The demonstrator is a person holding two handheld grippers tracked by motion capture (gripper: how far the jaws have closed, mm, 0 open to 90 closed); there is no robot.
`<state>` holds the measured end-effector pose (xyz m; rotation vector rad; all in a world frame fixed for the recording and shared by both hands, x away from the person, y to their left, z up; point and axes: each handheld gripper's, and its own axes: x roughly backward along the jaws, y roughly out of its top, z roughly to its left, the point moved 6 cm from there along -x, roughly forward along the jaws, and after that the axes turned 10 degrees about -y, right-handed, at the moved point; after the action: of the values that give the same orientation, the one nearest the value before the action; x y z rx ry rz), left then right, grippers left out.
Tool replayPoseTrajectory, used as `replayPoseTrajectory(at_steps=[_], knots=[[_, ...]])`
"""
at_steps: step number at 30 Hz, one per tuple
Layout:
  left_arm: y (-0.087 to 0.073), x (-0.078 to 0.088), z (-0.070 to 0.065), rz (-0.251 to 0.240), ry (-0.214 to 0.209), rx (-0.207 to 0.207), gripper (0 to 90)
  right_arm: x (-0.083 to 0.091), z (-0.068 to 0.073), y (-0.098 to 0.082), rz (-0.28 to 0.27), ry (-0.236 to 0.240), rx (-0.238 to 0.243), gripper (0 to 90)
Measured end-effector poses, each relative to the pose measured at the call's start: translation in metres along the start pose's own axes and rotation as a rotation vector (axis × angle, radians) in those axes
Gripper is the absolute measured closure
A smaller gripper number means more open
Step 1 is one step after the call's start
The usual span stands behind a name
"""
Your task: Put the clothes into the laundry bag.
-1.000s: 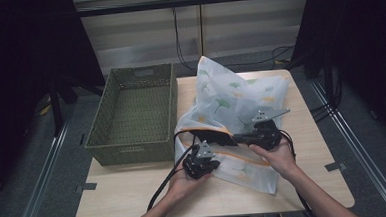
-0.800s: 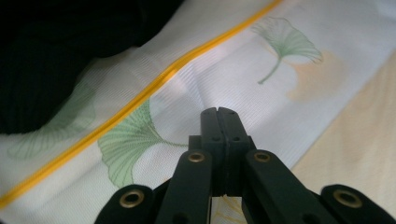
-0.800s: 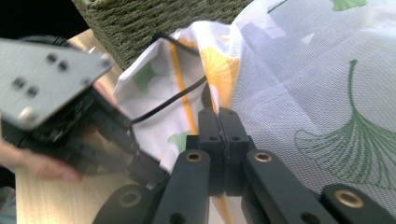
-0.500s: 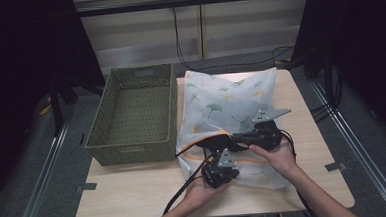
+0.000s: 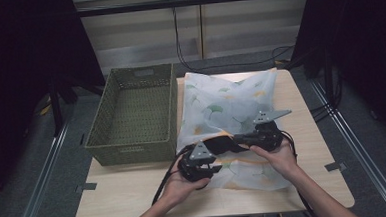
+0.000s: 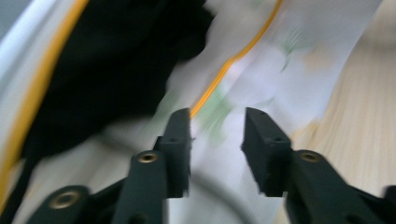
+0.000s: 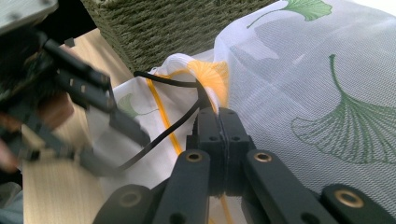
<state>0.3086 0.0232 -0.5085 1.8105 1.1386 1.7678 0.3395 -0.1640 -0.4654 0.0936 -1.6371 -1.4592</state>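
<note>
- High view: the bag (image 5: 231, 111), white mesh with green and yellow leaf prints and an orange-edged opening, lies flat on the table (image 5: 136, 201), right of the basket (image 5: 136, 111) and touching its side near the front corner.
- The bag's open end faces the person; both grippers sit at that near end.
- Right gripper view: the right gripper (image 7: 219, 116) has its jaws pressed together on a bunched fold of the bag's edge, just by the orange trim; a black cable crosses in front of it.
- Left gripper view: the left gripper (image 6: 217, 123) has just been opening; its jaws stand part open above the bag, the orange trim running up between them, with no cloth pinched.
- High view: the left gripper (image 5: 215, 168) hovers at the bag's near left corner, the right gripper (image 5: 235, 139) just beyond it.
- No readable writing on the bag or basket.
</note>
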Motion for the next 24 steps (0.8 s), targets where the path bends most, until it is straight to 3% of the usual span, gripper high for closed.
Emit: replayPoseTrajectory(at_steps=[3, 4, 5, 6, 8, 10, 11, 12, 13, 14, 15, 16, 18, 20, 21, 24], knots=[[-0.013, 0.011, 0.006, 0.004, 0.027, 0.019, 48.5, -0.001, 0.000, -0.001, 0.004, -0.002, 0.002, 90.0], [-0.016, 0.016, 0.008, 0.000, 0.037, 0.027, 49.5, -0.001, 0.000, -0.001, 0.004, -0.003, 0.002, 90.0], [-0.019, 0.020, 0.010, -0.011, 0.027, 0.030, 49.4, -0.001, 0.000, -0.001, 0.003, -0.003, 0.001, 90.0], [-0.021, 0.022, 0.009, -0.029, -0.021, 0.027, 46.9, -0.001, 0.000, -0.001, 0.003, -0.003, -0.002, 90.0], [-0.028, 0.016, 0.004, -0.001, -0.079, 0.027, 44.8, -0.001, 0.000, -0.001, 0.003, -0.002, 0.002, 90.0], [-0.037, 0.002, -0.008, 0.084, -0.088, -0.016, 41.7, -0.001, 0.000, -0.001, 0.004, -0.002, 0.002, 90.0], [-0.039, -0.004, -0.011, 0.108, -0.087, -0.039, 39.6, -0.001, 0.000, -0.001, 0.004, -0.002, 0.002, 90.0], [-0.039, -0.011, -0.017, 0.095, -0.074, -0.068, 36.8, -0.001, 0.000, -0.001, 0.004, -0.002, 0.002, 90.0], [-0.037, -0.013, -0.019, 0.107, -0.086, -0.085, 37.9, -0.001, 0.000, -0.001, 0.004, -0.002, 0.004, 90.0], [-0.034, -0.015, -0.020, 0.101, -0.079, -0.064, 44.1, -0.001, 0.000, -0.001, 0.003, -0.003, 0.003, 90.0], [-0.031, -0.015, -0.019, 0.130, -0.073, -0.078, 54.9, 0.000, 0.000, -0.001, 0.001, -0.003, 0.003, 90.0], [-0.029, -0.018, -0.019, 0.099, -0.060, -0.050, 68.5, 0.000, 0.000, -0.001, 0.002, -0.003, 0.003, 90.0], [-0.025, -0.023, -0.018, 0.080, -0.068, -0.027, 82.4, -0.001, 0.000, -0.002, 0.005, -0.002, 0.000, 90.0], [-0.023, -0.025, -0.020, 0.106, -0.059, -0.046, 86.4, -0.001, 0.000, -0.002, 0.007, 0.000, 0.001, 90.0], [-0.021, -0.026, -0.023, 0.117, -0.074, -0.064, 86.8, -0.001, 0.000, -0.001, 0.006, -0.001, 0.000, 90.0], [-0.018, -0.023, -0.029, 0.103, -0.133, -0.047, 86.8, 0.001, -0.001, -0.001, 0.001, -0.004, -0.001, 90.0]])
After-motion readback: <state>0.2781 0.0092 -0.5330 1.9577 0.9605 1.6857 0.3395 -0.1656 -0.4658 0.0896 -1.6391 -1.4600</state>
